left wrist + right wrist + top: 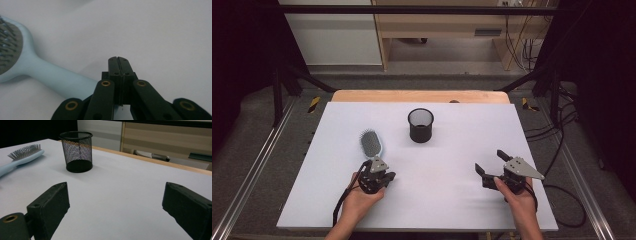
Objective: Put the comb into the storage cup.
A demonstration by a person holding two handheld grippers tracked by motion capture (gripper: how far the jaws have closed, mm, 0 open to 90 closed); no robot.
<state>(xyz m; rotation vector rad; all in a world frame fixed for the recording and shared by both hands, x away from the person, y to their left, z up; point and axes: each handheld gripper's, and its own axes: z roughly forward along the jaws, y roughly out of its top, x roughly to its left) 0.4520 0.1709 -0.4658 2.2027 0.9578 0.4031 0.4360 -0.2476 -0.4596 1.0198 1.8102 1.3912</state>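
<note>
Nearest, two hands come in over the near edge of the white desk [437,200], each holding a gripper. The left gripper [382,176] sits at the near left, its body and the hand behind it covering the near end of the light blue hairbrush [371,144]. In the left gripper view its jaws are pressed flat together with nothing between them, and the brush handle [62,80] runs under the linkage just to their left, so where the handle ends is hidden. The right gripper [493,162] is at the near right, well apart from everything; its jaws stand wide apart over bare desk, and in the right gripper view both are cut off by the bottom edge. The hairbrush lies flat, bristles up, its long axis running from the left gripper away and slightly left, the oval head at the far end. Farther back, near the middle of the desk, a black mesh cup [420,125] stands upright, open at the top, apart from the brush; nothing can be made out inside it. Beyond the desk's wooden far edge are dark frame bars, wooden furniture and a tangle of cables at the far right.
</note>
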